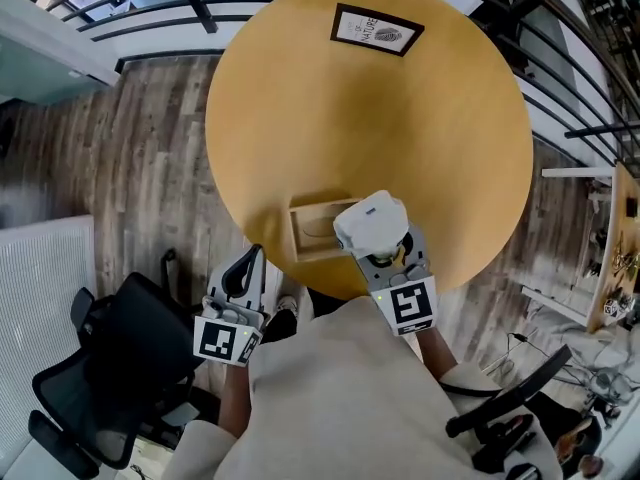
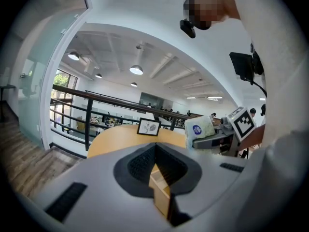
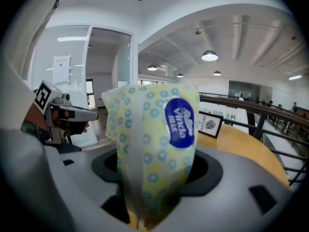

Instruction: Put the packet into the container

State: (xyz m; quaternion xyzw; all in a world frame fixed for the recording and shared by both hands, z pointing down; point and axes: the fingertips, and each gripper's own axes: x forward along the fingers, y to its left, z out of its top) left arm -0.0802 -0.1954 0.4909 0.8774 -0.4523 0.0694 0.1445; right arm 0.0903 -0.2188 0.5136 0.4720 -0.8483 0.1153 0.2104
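Note:
A white tissue packet (image 1: 370,220) with yellow-and-blue dots and a blue oval label is held upright in my right gripper (image 1: 373,238), whose jaws are shut on its lower part. In the head view the packet hangs over the right end of an open wooden container (image 1: 315,230) near the front edge of the round wooden table (image 1: 400,138). The right gripper view is mostly filled by the packet (image 3: 159,149). My left gripper (image 1: 250,260) is off the table's near-left edge, jaws together and empty. Through its jaws (image 2: 154,151) a sliver of the container (image 2: 161,190) shows.
A framed card (image 1: 377,30) stands at the table's far side. A black office chair (image 1: 110,368) is on the wooden floor at the lower left. Black railings (image 1: 150,8) curve behind the table. More furniture and cables (image 1: 560,368) lie at the right.

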